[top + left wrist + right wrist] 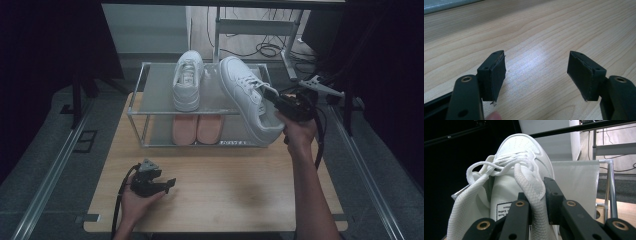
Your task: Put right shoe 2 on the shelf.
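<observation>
R gripper (272, 97) clamps the padded collar of a white leather shoe (248, 97), tilted over the metal rack (142, 107). L gripper (170, 184) rests released on the wood-grain table (225, 190), near left.

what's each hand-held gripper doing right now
Left hand-held gripper: open, empty, low over the wooden table.
Right hand-held gripper: shut on the white sneaker at its collar, by the rack.

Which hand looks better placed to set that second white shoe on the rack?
The right. Its gripper already clamps the white sneaker by its collar, tilted over the rack's top shelf. The left gripper rests open and empty on the table.
</observation>
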Tool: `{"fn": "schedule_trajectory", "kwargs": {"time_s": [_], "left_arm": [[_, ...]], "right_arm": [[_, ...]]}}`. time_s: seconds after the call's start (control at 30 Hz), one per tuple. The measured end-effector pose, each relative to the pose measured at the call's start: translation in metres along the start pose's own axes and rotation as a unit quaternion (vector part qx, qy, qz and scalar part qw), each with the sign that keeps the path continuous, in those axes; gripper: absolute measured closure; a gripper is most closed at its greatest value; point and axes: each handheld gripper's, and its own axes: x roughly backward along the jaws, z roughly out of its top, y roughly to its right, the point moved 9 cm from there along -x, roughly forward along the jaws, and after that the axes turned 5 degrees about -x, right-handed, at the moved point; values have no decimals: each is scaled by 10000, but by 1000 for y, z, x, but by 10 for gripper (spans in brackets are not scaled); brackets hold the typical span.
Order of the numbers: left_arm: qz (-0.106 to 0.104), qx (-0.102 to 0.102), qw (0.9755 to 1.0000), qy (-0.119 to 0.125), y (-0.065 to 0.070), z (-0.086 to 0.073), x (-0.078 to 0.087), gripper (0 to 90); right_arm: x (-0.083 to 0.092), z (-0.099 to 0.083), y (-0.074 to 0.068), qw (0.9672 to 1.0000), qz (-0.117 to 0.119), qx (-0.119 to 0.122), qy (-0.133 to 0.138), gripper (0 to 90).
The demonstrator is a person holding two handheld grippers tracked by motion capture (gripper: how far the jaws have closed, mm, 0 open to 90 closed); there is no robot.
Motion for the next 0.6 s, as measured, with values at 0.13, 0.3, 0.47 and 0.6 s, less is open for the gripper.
{"fn": "schedule_trajectory", "kwargs": {"time_s": [0.13, 0.3, 0.47, 0.6], "left_arm": [[-15, -11, 10000, -15, 1, 0, 0, 314], [-17, -13, 10000, -19, 1, 0, -1, 314], [-16, -13, 10000, -4, 0, 0, 0, 314], [-13, -8, 10000, -3, 0, 0, 0, 314]], "right_arm": [[-10, 6, -3, 10000, -74, 8, -1, 823], [-21, 11, -6, 9999, -104, -8, -41, 823], [-29, 18, -7, 9998, -191, -21, 8, 823], [-35, 24, -6, 9997, -240, -83, 38, 823]]}}
